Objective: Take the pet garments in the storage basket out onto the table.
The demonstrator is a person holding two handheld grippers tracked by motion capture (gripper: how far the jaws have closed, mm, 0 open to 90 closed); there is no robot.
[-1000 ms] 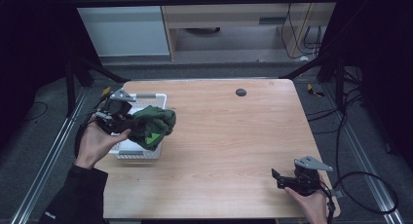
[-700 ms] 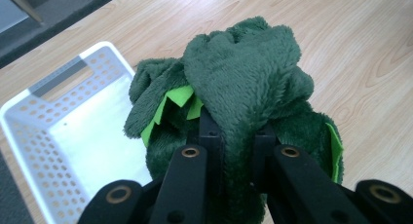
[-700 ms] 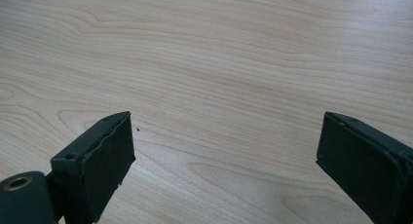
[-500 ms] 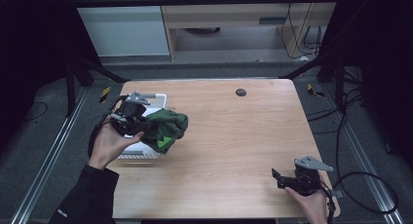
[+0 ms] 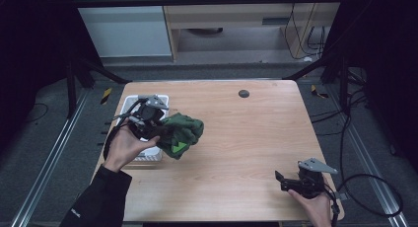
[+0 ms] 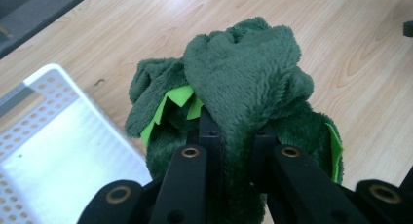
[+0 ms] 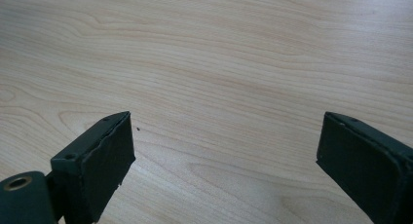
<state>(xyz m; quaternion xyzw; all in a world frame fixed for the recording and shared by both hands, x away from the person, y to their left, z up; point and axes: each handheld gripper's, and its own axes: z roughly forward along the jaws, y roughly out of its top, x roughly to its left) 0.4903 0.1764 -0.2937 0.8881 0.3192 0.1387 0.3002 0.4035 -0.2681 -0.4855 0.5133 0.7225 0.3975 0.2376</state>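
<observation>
Green fuzzy toy [image 6: 243, 83] is pinched tight in your left gripper [image 5: 156, 130], up in the air just past the edge of the white basket [image 5: 129, 104] and over the wooden table [image 5: 256, 133]. It looks like the toy is out of the basket, so I think you only have to set it down on the table. Your right gripper [image 7: 224, 146] rests near the table's front corner, jaws wide apart and holding nothing.
</observation>
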